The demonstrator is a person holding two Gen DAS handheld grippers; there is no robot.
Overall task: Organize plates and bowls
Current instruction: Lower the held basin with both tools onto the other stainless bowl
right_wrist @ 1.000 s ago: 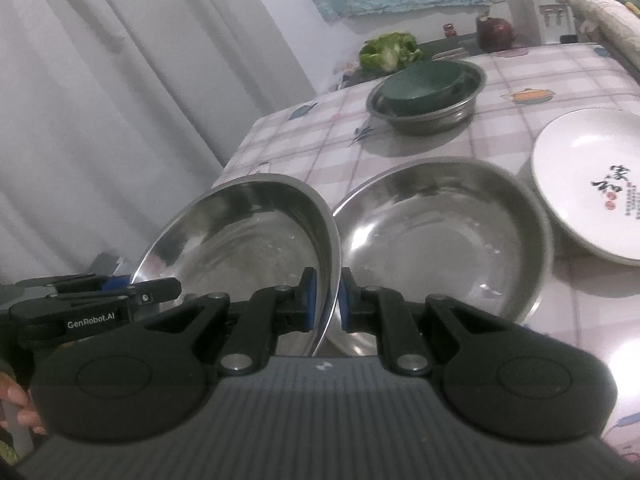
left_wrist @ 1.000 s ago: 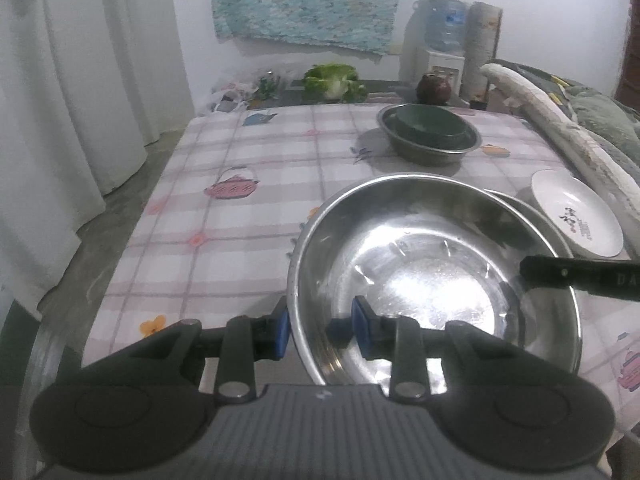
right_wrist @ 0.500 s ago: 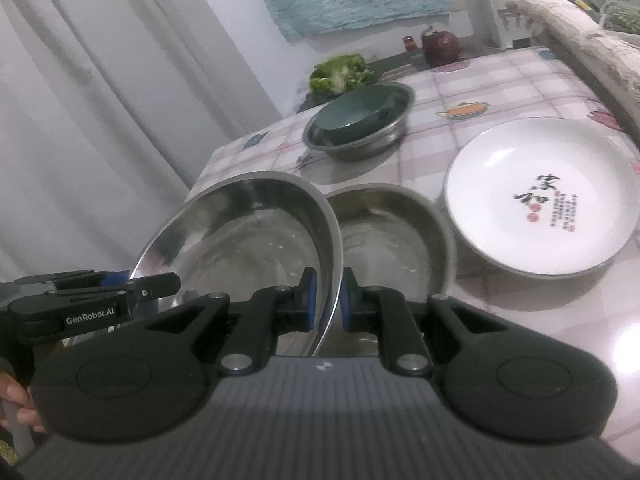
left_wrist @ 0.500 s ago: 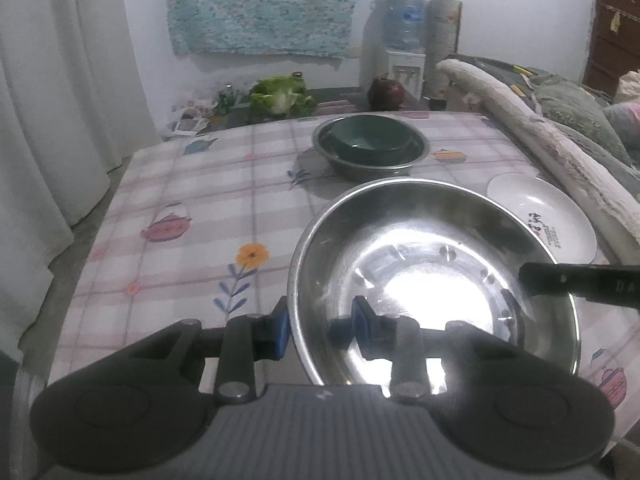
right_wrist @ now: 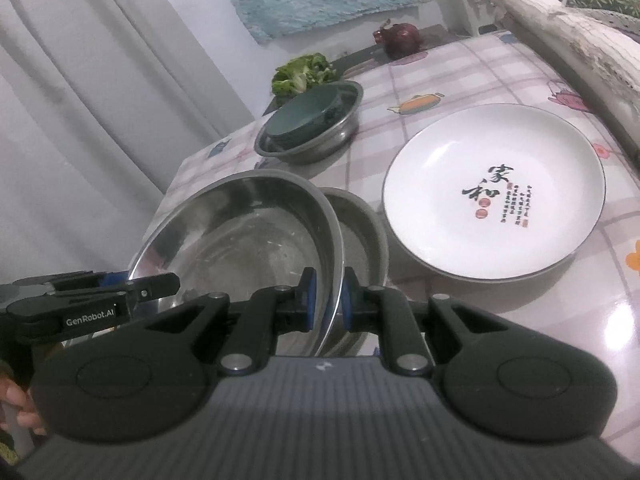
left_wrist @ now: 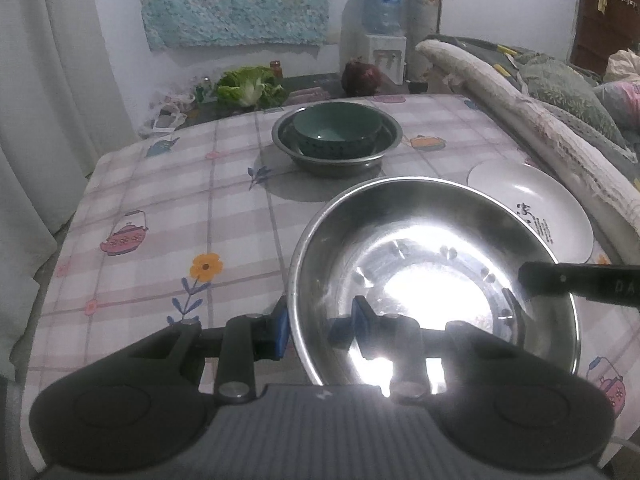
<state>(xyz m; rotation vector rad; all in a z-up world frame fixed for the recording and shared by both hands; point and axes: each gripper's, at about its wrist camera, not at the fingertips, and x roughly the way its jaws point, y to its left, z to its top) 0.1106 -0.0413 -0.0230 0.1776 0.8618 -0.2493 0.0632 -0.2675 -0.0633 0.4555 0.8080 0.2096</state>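
Both grippers are clamped on one steel bowl's point(left_wrist: 432, 280) rim: left gripper point(left_wrist: 320, 326) at its near-left edge, right gripper point(right_wrist: 327, 298) opposite. Bowl is held tilted just above a second steel bowl point(right_wrist: 360, 232) on the worktop point(left_wrist: 160, 200), w/ white plate point(right_wrist: 494, 188) just right; green bowl point(left_wrist: 336, 128) nested in a steel basin point(left_wrist: 390, 136) farther back.

White curtains point(left_wrist: 48, 120) hang beside a white wall point(left_wrist: 500, 4) bearing a blue cloth point(left_wrist: 240, 0).

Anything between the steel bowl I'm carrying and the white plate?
Yes. In the right wrist view a second steel bowl rests on the table between the held steel bowl and the white plate, partly hidden behind the held one.
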